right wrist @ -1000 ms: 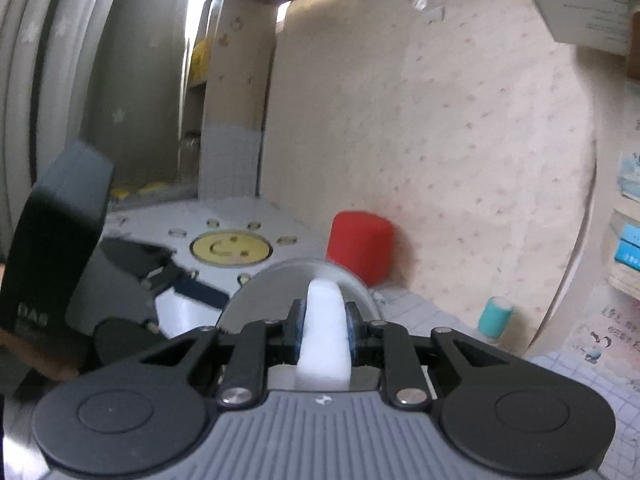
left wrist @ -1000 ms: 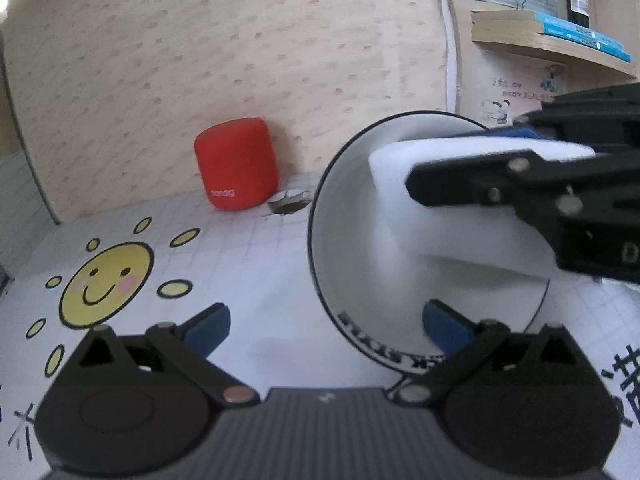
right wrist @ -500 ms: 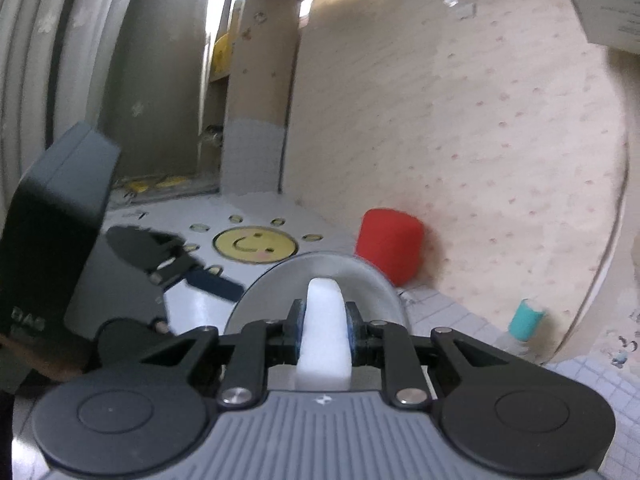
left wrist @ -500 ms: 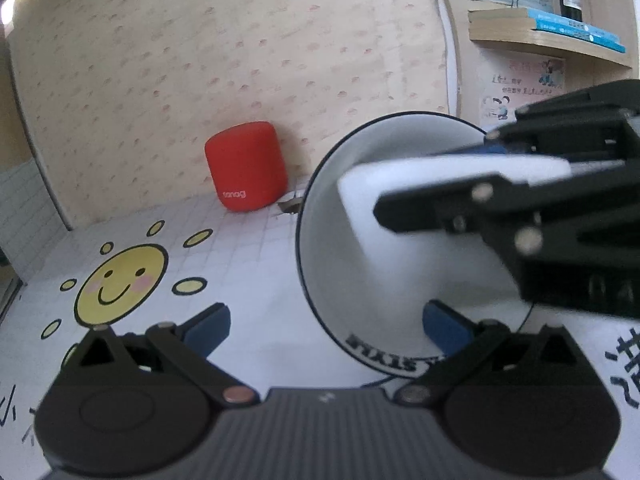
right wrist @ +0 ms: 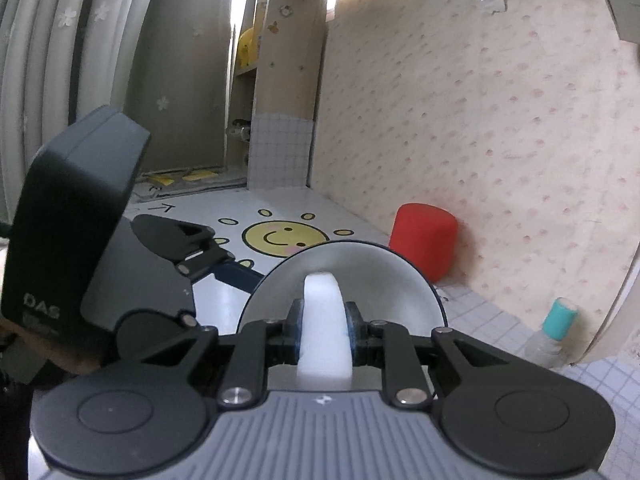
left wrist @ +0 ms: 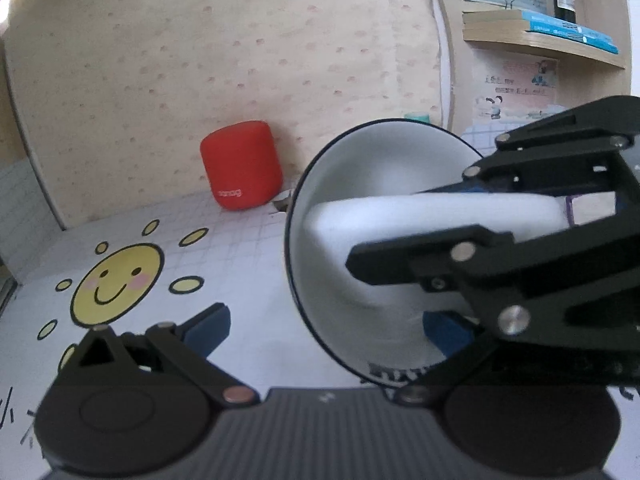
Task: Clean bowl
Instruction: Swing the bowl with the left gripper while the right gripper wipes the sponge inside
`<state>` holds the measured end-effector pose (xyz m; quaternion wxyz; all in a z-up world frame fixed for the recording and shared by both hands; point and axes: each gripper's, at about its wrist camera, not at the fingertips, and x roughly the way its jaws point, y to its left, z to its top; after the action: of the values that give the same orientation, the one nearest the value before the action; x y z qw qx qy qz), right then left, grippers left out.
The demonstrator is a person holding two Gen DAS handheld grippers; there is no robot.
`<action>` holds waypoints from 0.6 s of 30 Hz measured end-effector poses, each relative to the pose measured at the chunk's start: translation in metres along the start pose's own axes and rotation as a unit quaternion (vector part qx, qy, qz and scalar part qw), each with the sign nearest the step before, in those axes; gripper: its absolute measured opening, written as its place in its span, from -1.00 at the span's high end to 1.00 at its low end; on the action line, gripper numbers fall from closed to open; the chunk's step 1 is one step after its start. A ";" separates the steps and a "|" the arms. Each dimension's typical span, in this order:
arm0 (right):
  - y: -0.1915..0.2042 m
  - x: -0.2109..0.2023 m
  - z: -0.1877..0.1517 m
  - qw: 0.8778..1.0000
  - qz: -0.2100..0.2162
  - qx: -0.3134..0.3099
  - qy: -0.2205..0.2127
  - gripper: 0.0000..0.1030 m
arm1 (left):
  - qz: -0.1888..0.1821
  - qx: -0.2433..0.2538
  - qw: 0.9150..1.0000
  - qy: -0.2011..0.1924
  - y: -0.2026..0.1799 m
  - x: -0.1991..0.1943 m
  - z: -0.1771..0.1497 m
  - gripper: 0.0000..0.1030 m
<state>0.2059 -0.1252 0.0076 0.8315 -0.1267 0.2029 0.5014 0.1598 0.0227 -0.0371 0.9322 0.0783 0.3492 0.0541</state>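
bowl [left wrist: 372, 184]: white, dark-rimmed, lettering on the outer wall near the bottom edge. it is held tipped on its side above the table [left wrist: 248, 280], the opening turned toward the right gripper and partly toward the left wrist camera. in the left wrist view it sits at the right blue pad of the left gripper [left wrist: 326, 328]; the left blue pad stands well apart from it, over the bare table. whether the right pad presses the rim cannot be told, as the spot is covered by the other gripper, so the state of the left jaws cannot be told.

sponge [right wrist: 325, 320]: white block with rounded end. it is clamped between the closed jaws of the right gripper [right wrist: 325, 322], a blue pad against each flat side. its long axis runs along the fingers; the free end points forward into the hollow of the bowl [right wrist: 352, 268] and is seen against the inner wall. in the left wrist view the sponge [left wrist: 400, 220] enters from the right, lying nearly level, its end inside the bowl.

right gripper [left wrist: 420, 236], left wrist view: black linkage, reaching in from the right edge across the bowl's mouth.

table: white, faint grid, printed with a yellow smiling sun [left wrist: 118, 284].

red cylinder [left wrist: 242, 164]: upright at the back wall, left of the bowl, apart from it.

small bottle, teal cap [right wrist: 554, 332]: upright on the table at the wall, right of the red cylinder [right wrist: 424, 246].

shelf [left wrist: 540, 42]: on the wall, upper right, carrying books and a dark bottle.
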 end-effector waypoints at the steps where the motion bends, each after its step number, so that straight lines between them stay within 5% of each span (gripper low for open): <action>1: 0.000 -0.001 0.000 1.000 -0.004 -0.001 0.002 0.65 | 0.001 -0.003 1.000 0.000 0.001 0.001 0.000 -1.00; 8: -0.004 -0.002 0.002 0.999 -0.037 0.006 -0.009 0.65 | 0.002 -0.035 0.999 0.006 0.014 0.004 -0.004 -0.98; 18: 0.008 0.016 0.014 1.000 0.004 0.003 -0.006 0.64 | 0.025 -0.047 0.999 0.007 0.024 -0.005 -0.011 -0.98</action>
<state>0.2086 -0.1035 0.0127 0.8312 -0.1207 0.2000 0.5045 0.1476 0.0462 -0.0377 0.9306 0.0423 0.3510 0.0945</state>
